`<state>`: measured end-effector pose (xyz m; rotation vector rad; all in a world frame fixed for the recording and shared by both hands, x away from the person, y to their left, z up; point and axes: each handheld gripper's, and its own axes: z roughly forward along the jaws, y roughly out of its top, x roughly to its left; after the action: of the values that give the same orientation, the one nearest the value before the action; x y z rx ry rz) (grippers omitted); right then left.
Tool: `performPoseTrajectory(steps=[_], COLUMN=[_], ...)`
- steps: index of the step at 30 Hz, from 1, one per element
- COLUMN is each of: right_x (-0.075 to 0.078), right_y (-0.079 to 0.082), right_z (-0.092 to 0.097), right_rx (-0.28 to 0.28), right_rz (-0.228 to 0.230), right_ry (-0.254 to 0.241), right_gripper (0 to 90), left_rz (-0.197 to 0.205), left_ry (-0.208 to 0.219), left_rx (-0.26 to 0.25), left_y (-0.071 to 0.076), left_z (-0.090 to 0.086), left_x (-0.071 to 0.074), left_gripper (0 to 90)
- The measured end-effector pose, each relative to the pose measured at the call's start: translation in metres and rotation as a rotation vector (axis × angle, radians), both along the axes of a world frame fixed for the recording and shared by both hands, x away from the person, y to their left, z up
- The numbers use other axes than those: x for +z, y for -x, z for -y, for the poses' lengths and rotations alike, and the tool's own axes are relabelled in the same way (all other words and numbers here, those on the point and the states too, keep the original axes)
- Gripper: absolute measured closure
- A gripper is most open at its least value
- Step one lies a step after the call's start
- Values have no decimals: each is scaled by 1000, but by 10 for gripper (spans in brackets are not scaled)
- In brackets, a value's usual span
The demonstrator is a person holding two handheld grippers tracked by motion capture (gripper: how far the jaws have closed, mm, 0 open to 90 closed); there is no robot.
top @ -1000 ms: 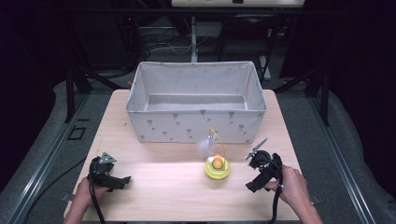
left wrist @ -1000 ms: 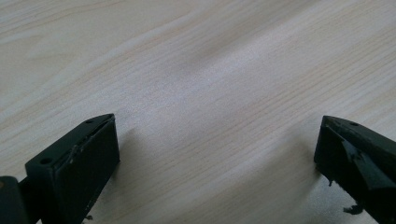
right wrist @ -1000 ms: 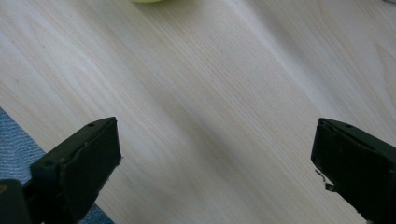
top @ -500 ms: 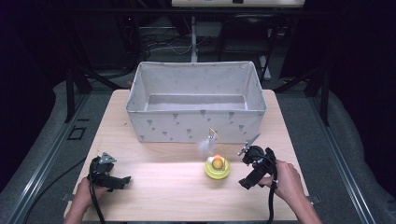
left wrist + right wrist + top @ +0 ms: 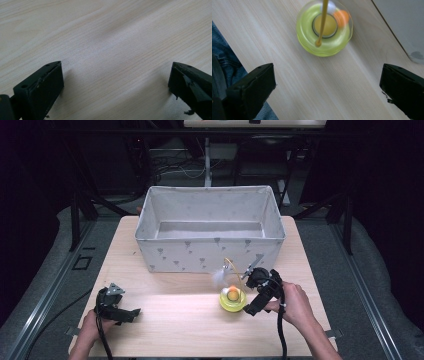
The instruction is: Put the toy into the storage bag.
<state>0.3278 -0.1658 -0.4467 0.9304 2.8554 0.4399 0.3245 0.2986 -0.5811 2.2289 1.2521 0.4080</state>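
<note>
Both tongs spread and empty, left gripper (image 5: 116, 306) resting low, right gripper (image 5: 259, 292) just beside yellow-green toy (image 5: 232, 299) before fabric bin (image 5: 210, 251); risk of knocking its thin wand (image 5: 322, 22).

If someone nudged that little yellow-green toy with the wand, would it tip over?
Probably not: the toy has a low, round, wide base flat on the table. Its thin wand would likely wobble. It looks light, so may slide.
</note>
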Motion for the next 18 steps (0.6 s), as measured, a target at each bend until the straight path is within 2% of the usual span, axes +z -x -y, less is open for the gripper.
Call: performPoseTrajectory(steps=[4,7,8,9,11,12,14,18], right_x=[5,9,11,14,16,17,17,19], right_y=[-3,-8,-10,-11,-15,-16,-20,-23], right_z=[-11,-20,-22,-24,-26,-27,-29,-32], right_rx=[28,32,30,29,34,30,32,39], right_rz=[3,8,20,29,31,31,38,42], right_ry=[21,3,5,2,-1,-2,1,0], right_gripper=[0,7,54,147,197,270,333,515], left_rz=[1,1,1,1,1,-1,0,0], left_ry=[-1,-3,-3,-3,-3,-4,-4,-3], left_rx=[1,-1,-2,-3,-4,-5,-6,-5], left_y=[0,0,0,0,0,0,0,0], left_z=[0,0,0,0,0,0,0,0], left_x=[0,0,0,0,0,0,0,0], left_gripper=[0,0,0,0,0,0,0,0])
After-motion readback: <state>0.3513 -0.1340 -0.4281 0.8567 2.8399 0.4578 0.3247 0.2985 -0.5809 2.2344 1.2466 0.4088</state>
